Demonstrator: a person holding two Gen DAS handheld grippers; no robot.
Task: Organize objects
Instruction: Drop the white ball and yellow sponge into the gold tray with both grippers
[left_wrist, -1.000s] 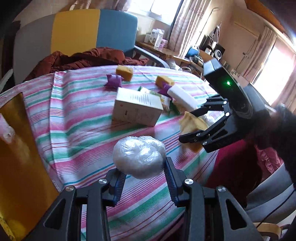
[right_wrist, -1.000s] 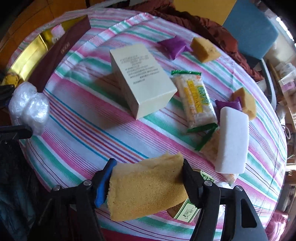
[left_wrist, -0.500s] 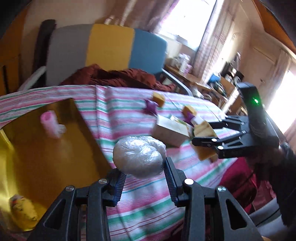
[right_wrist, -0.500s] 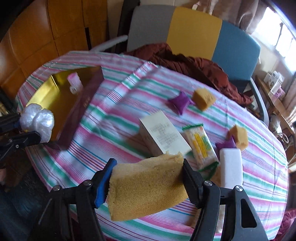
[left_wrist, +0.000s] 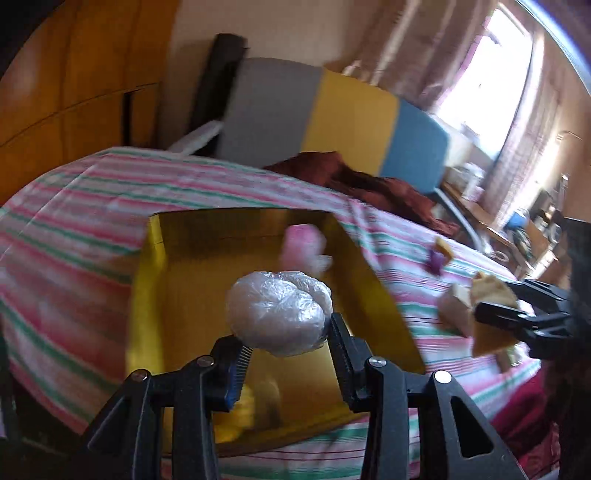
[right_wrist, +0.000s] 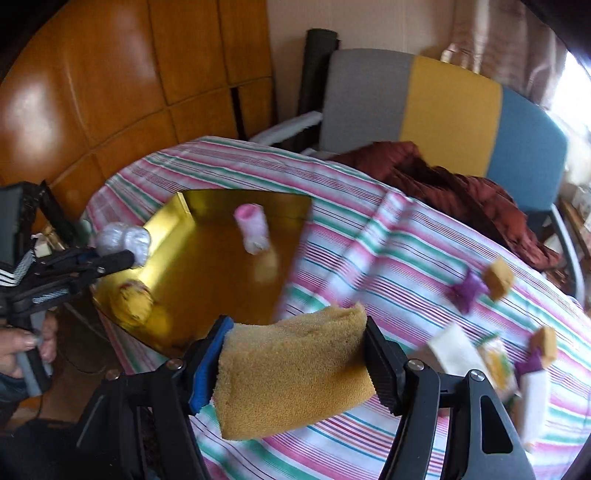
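- Left gripper (left_wrist: 286, 338) clamped narrow on a white plastic-wrapped bundle (left_wrist: 280, 312), raised above the near end of the gold tray (left_wrist: 147, 295); seen from the right wrist at the far left, held by a hand (right_wrist: 26, 347) off the surface's left edge.
- Gold tray sitting at the left edge of the striped surface (right_wrist: 351, 236); inside it a pink-and-white roll (right_wrist: 253, 227) toward the far wall and a yellow packet (right_wrist: 133, 301) at the near left corner.
- Right gripper (right_wrist: 295, 363) closed at medium width on a large yellow sponge (right_wrist: 291, 369), lifted over the near edge of the surface just right of the tray.
- Toward the right edge, blurred: a purple wrapped piece (right_wrist: 467, 290) touching a small yellow sponge cube (right_wrist: 498, 277); nearer the front right, a cream box (right_wrist: 456, 349), a yellow snack packet (right_wrist: 496, 360), a second purple piece with a sponge cube (right_wrist: 546, 345), and a white block (right_wrist: 533, 395).
- Beyond the far edge, a rust-red cloth (right_wrist: 443, 181) heaped on a grey, yellow and blue chair (right_wrist: 447, 107).
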